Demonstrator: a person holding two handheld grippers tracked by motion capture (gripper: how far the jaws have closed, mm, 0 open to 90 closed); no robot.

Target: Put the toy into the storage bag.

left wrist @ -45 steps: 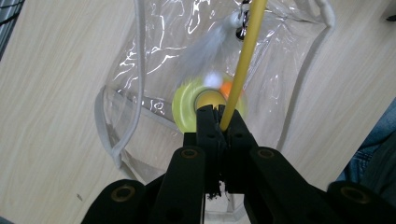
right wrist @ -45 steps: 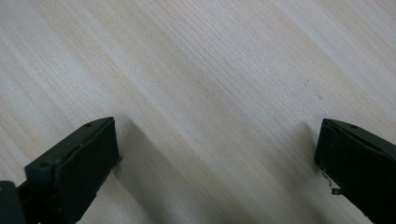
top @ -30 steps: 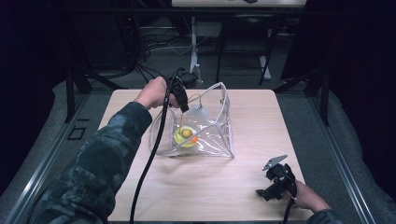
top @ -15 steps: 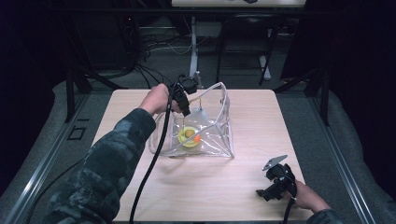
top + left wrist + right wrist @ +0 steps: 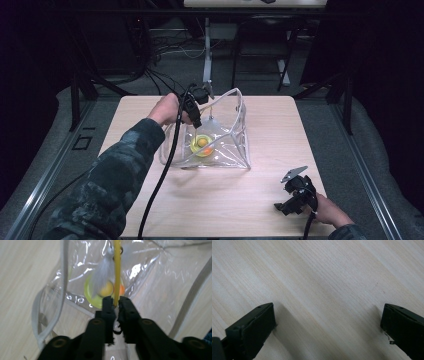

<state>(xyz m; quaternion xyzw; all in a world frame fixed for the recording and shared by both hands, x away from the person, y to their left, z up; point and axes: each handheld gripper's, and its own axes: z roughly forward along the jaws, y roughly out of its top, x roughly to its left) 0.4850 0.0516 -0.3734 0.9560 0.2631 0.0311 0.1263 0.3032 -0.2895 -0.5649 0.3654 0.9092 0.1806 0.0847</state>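
A clear plastic bag (image 5: 231,146) stands open in the middle of the table. Inside lie a yellow-green ring (image 5: 202,145) and an orange ball (image 5: 206,149). My left gripper (image 5: 196,119) hangs over the bag's near-left rim, pointing down into it. In the left gripper view its jaws (image 5: 115,301) are almost together on a thin yellow stick (image 5: 116,270). They have just been easing open, and the stick still fills the gap. A white feather (image 5: 102,272) hangs beside the stick, above the ring (image 5: 88,291). My right gripper (image 5: 285,195) rests low at the table's front right, wide open (image 5: 328,322) over bare wood.
The light wooden table (image 5: 150,200) is surrounded by dark floor. Chair and desk legs (image 5: 207,45) stand beyond its far edge. A black cable (image 5: 160,180) trails from the left gripper down along the camouflage sleeve (image 5: 115,185).
The left hand has edged slightly to the right above the bag's mouth. The right gripper has stayed where it was.
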